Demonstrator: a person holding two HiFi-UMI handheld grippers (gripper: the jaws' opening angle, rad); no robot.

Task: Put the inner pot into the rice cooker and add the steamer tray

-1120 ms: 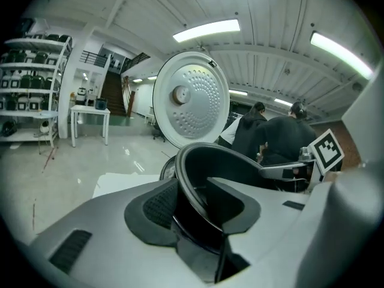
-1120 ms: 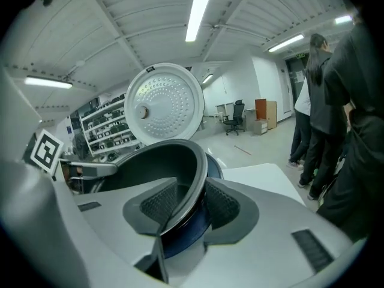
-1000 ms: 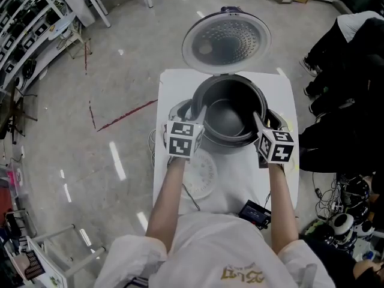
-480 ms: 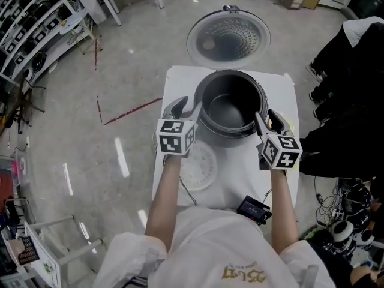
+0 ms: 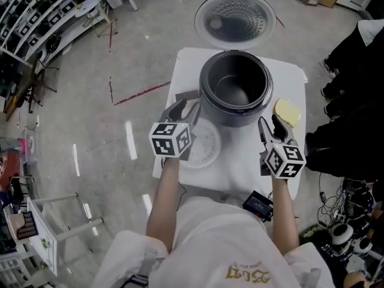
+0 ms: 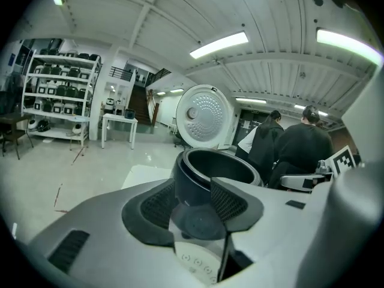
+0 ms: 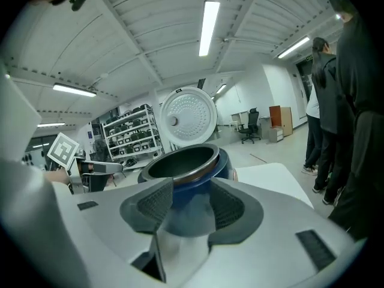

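Observation:
The dark inner pot (image 5: 235, 90) sits inside the blue rice cooker (image 5: 227, 117) on the white table (image 5: 192, 71). The cooker's round lid (image 5: 235, 20) stands open behind it. A white perforated steamer tray (image 5: 204, 152) lies flat on the table, front left of the cooker. My left gripper (image 5: 182, 109) hovers over the tray's left edge, apart from the cooker; its jaws have just been opening and nothing is between them. My right gripper (image 5: 273, 129) is open and empty, front right of the cooker. Both gripper views look past open jaws (image 6: 193, 188) (image 7: 192, 191) at the pot (image 6: 210, 167) (image 7: 180, 161).
A yellow sponge-like block (image 5: 287, 111) lies right of the cooker. A small black device (image 5: 258, 204) rests at the table's near edge. People in dark clothes (image 5: 354, 101) stand at the right. Shelving (image 5: 36, 17) fills the far left, and cables (image 5: 345, 221) lie on the floor.
Both grippers have drawn back from the pot's sides toward me and stand apart from the cooker. The pot stays in the cooker.

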